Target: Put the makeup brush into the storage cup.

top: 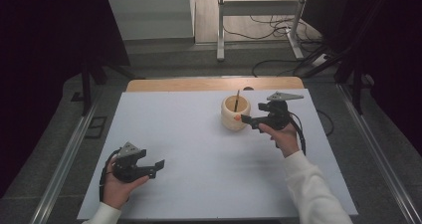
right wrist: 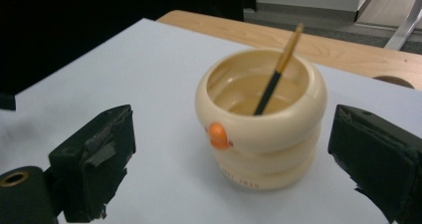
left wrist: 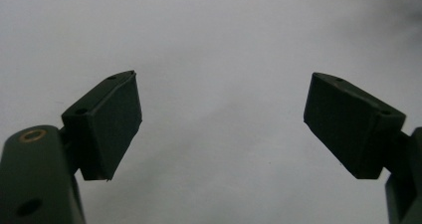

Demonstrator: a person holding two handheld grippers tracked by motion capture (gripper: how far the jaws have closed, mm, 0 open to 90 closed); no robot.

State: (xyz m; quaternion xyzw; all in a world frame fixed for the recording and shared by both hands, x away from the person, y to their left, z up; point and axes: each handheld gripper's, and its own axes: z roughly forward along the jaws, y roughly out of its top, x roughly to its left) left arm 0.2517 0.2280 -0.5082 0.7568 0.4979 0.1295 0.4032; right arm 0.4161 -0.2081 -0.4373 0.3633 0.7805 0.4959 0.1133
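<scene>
Now, as I read it from my station:
Right gripper (top: 247,119): I see its jaws spread wide, gripping nothing.
Cup (right wrist: 261,119): cream, ribbed, with an orange knob; upright on the counter (top: 199,134), just ahead of the right jaws and between them.
Stick (right wrist: 276,70): leaning inside the cup.
Left gripper (left wrist: 221,124): jaws spread, bare counter between them, well apart from the cup.

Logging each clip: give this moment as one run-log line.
right gripper: open, facing cream cup | pencil: leaning inside cup | left gripper: open over white table, idle
</scene>
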